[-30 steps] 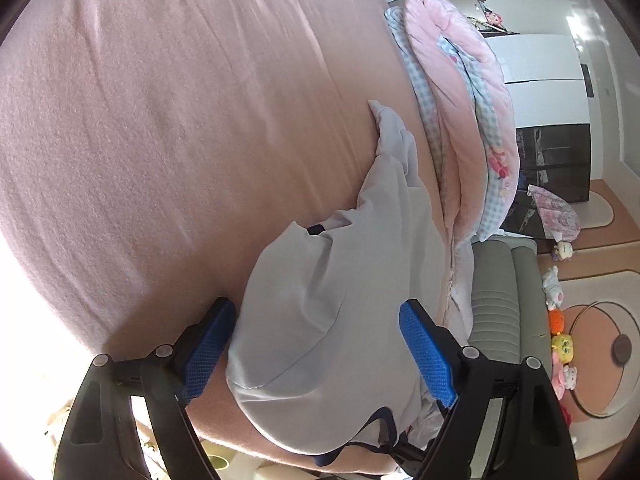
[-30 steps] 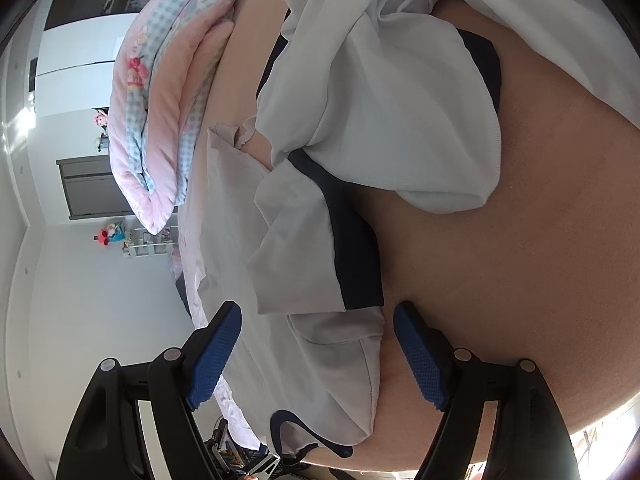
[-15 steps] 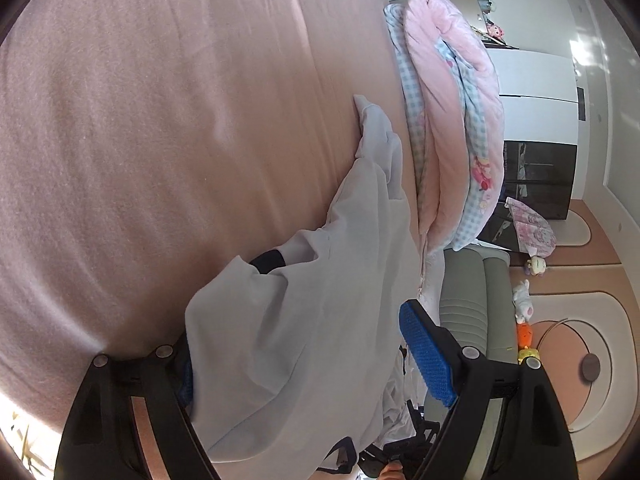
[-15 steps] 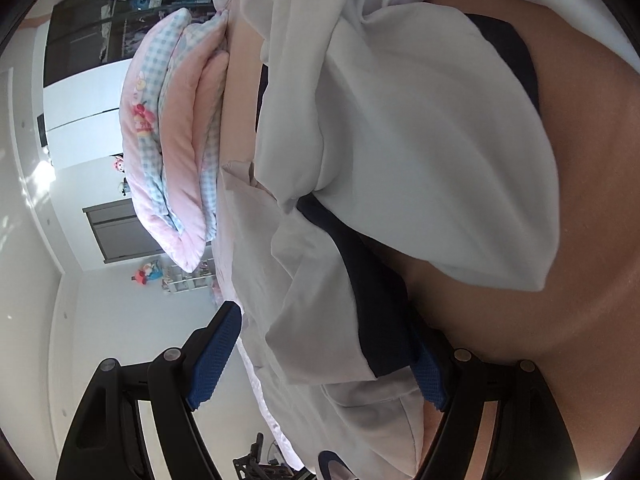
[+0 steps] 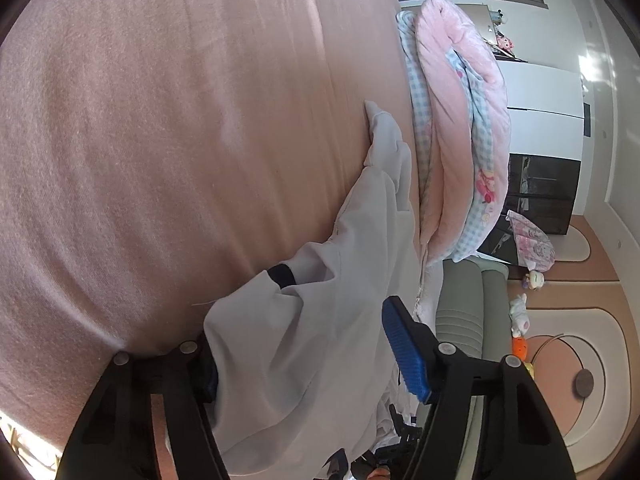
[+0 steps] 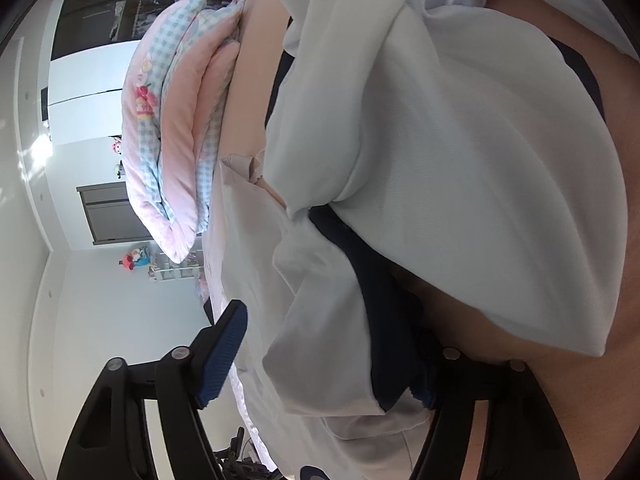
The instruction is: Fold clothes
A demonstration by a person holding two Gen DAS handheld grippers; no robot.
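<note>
A pale grey garment (image 5: 360,248) with a navy cuff (image 5: 282,275) lies rumpled on the pink bed sheet (image 5: 160,140). My left gripper (image 5: 306,364) straddles its near fold. Its jaws are closing, and cloth fills the gap and covers the left pad. The right blue pad (image 5: 404,356) stands at the cloth's edge. In the right wrist view the same garment (image 6: 460,160) shows a navy band (image 6: 384,312). My right gripper (image 6: 324,368) is closing around that banded fold. Its left pad (image 6: 224,356) is still clear of the cloth, and the right pad is mostly hidden behind the band.
A folded pink and blue-checked quilt (image 5: 460,140) lies along the bed's far side, also in the right wrist view as the quilt (image 6: 180,140). Beyond the bed are a grey sofa (image 5: 464,312), soft toys (image 5: 520,312) on the floor and a white cabinet (image 5: 540,88).
Both grippers have pushed forward and down onto the garment and their jaws have narrowed. Cloth now covers the left gripper's left pad and the right gripper's right pad.
</note>
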